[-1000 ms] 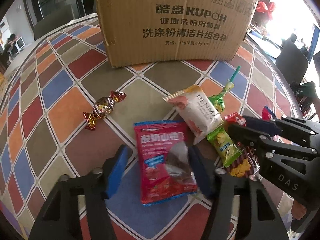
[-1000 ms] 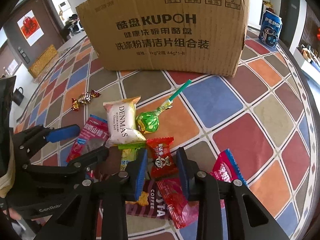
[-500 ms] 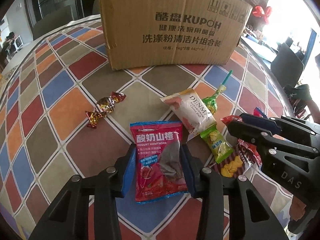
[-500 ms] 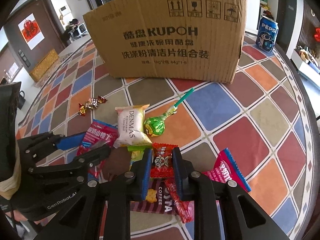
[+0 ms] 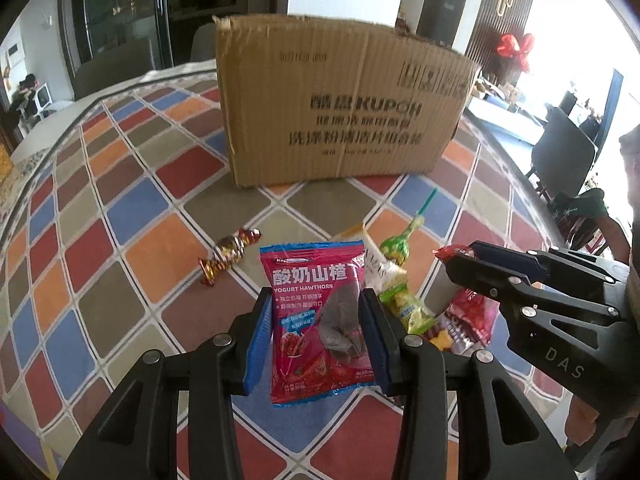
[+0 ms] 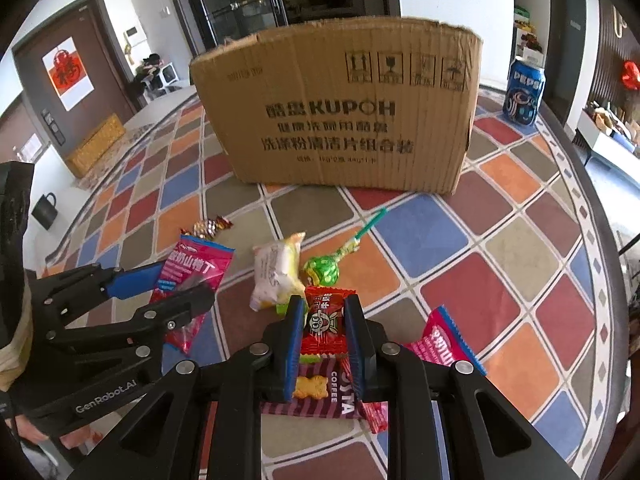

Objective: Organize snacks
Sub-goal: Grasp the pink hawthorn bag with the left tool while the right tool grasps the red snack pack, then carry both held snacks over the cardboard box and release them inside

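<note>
1. The table has a cloth of many colours. Everything sits on it.
2. The box stands at the far side, well apart from the snacks.
3. The left gripper squeezes the pink bag between its blue pads. The bag is held up off the table.
4. The right gripper is almost fully closed. It pinches the small red pack and holds it above the coffee pack.
5. The can stands far back, to the right of the box.
6. The white bag lies near the lollipop.
7. The gold candy lies alone, left of the pink bag.
</note>
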The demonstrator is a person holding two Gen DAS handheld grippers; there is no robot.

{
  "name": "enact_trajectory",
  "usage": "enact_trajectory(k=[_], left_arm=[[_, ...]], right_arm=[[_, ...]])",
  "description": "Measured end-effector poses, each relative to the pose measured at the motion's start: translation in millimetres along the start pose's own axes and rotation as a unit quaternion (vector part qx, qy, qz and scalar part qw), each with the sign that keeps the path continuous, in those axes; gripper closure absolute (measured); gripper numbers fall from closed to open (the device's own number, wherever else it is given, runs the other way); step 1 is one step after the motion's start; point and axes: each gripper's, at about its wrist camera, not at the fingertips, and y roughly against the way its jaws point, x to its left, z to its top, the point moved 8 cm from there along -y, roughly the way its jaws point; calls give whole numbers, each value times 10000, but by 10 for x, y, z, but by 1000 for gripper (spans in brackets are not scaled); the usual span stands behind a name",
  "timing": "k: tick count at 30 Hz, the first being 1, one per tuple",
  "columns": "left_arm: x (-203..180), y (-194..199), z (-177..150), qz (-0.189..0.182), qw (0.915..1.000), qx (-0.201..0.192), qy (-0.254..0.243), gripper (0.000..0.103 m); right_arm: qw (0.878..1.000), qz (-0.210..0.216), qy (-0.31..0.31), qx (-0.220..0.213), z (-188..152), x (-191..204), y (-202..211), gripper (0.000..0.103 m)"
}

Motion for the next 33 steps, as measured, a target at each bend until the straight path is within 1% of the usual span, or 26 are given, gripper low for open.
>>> enact_trajectory(k=[9, 20, 29, 33], left_arm=[[10, 301, 286, -75, 9991, -428, 0, 61], [38, 679, 754, -44, 9943, -1054, -174, 61], [37, 867, 1150, 9, 9898, -1379, -362, 61], [39, 886, 1284, -29, 9895, -1392, -377, 61]], right_arm=[[9989, -10, 4, -464, 269, 68, 268, 81], [9951, 36, 45, -988, 655, 187, 580, 81], [9901, 62, 52, -1400, 1014, 254, 818, 81], [9878, 67, 46, -1555, 1194, 256, 900, 81]])
